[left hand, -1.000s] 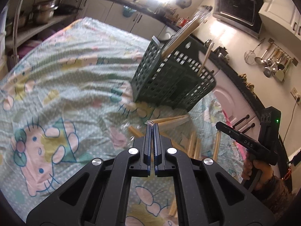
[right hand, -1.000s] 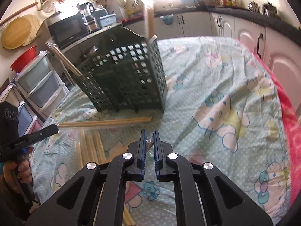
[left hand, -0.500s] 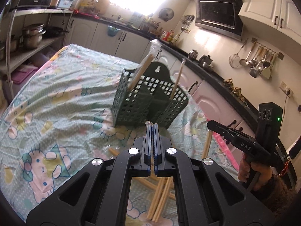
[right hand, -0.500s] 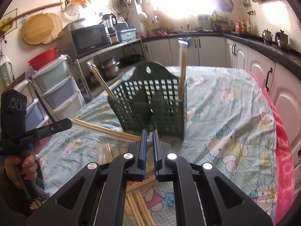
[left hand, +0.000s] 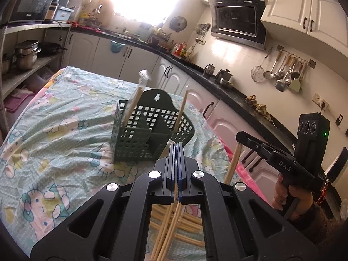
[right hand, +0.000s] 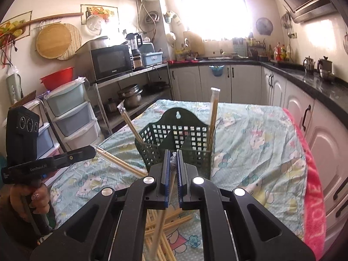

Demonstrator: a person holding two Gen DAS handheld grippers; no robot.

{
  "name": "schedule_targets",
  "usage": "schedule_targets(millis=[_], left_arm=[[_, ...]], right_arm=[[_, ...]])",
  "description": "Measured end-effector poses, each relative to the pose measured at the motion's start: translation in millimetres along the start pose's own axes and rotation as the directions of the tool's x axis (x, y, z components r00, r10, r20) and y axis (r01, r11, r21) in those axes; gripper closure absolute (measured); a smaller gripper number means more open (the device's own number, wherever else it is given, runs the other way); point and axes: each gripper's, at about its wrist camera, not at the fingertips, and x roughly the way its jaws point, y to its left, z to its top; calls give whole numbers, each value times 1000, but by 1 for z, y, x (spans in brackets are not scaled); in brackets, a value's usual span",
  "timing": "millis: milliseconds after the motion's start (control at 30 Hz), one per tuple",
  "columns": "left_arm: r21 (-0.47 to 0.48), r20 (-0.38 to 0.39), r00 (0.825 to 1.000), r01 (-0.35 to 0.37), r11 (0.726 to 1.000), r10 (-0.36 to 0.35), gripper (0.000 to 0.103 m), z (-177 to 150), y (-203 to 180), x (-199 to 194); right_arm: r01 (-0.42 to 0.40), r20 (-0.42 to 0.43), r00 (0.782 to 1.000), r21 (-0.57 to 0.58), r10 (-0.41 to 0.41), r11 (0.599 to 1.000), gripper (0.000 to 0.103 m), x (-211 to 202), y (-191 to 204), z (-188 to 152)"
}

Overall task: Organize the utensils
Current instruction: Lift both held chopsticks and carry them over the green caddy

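Observation:
A dark green slotted utensil basket (left hand: 141,134) stands on the cloth-covered table (left hand: 54,130); it also shows in the right wrist view (right hand: 180,143). Two wrapped chopstick pairs stand upright in it (left hand: 134,100) (left hand: 181,111). My left gripper (left hand: 176,150) is shut on a wrapped chopstick pair (left hand: 168,228) that hangs down below it. My right gripper (right hand: 173,158) is shut on another wrapped chopstick pair (right hand: 165,213), also hanging down. Both grippers are raised above the table, just in front of the basket.
Several loose chopstick pairs (right hand: 171,221) lie in a pile on the table below the grippers. A pink towel (right hand: 313,191) runs along the table's right edge. Kitchen counters and cabinets (left hand: 228,108) surround the table.
Both grippers have risen and tilted up from close to the table, each lifting its chopstick pair off the pile. The basket now looks farther away and lower.

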Motion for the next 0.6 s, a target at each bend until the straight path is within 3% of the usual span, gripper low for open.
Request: schedule_targets(millis=[600], left_arm=[[89, 43, 997, 63, 994, -67, 103, 39, -38, -2]], right_arm=[[14, 99, 995, -25, -12, 1000, 97, -16, 2, 31]])
